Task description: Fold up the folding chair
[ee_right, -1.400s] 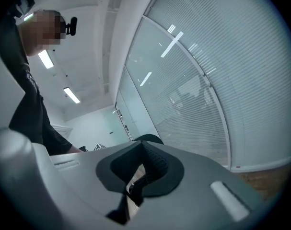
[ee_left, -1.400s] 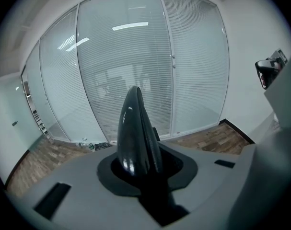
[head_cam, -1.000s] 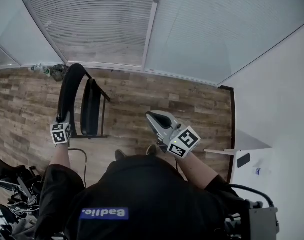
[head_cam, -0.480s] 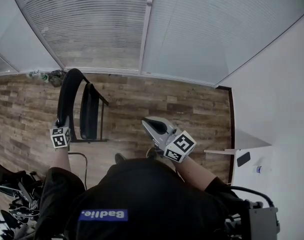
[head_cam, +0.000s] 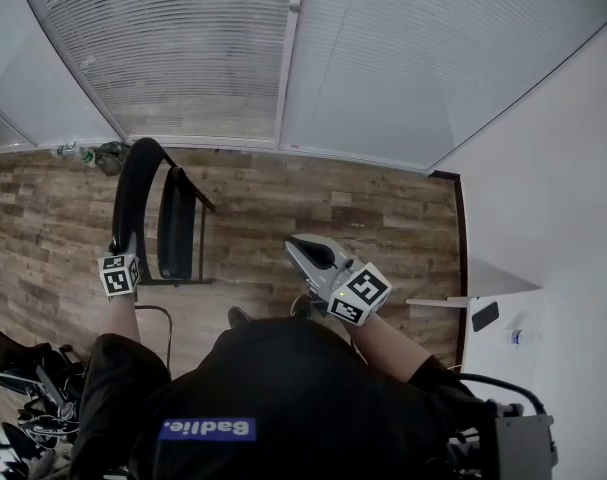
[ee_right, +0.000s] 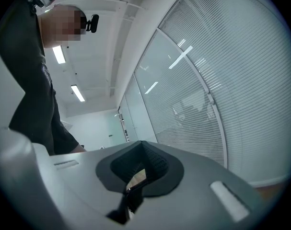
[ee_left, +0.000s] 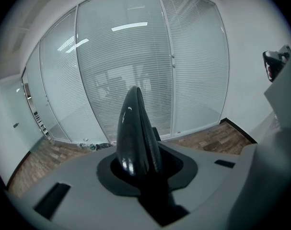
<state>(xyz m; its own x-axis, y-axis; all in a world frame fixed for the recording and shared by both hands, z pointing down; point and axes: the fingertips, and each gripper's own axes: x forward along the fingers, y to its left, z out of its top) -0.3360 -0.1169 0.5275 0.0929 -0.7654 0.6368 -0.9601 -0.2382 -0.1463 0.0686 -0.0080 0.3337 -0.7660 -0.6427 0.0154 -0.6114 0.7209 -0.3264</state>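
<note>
Black folding chair (head_cam: 173, 223) stands on wood floor (head_cam: 43, 218), seat flipped up near-flat against the backrest, frame upright, in front of the blind-covered glass wall (head_cam: 213, 48). Bottle (head_cam: 73, 151) lies on the floor left of the chair, by the glass. Left gripper (head_cam: 120, 253) sits at the chair's left edge, jaws clamped on the curved black backrest (ee_left: 135, 133), which fills the gap between them. Right gripper (head_cam: 298, 248) hangs well right of the chair, clear of it, jaws pressed together, nothing in them. White wall (head_cam: 563, 168) is far right of the chair.
</note>
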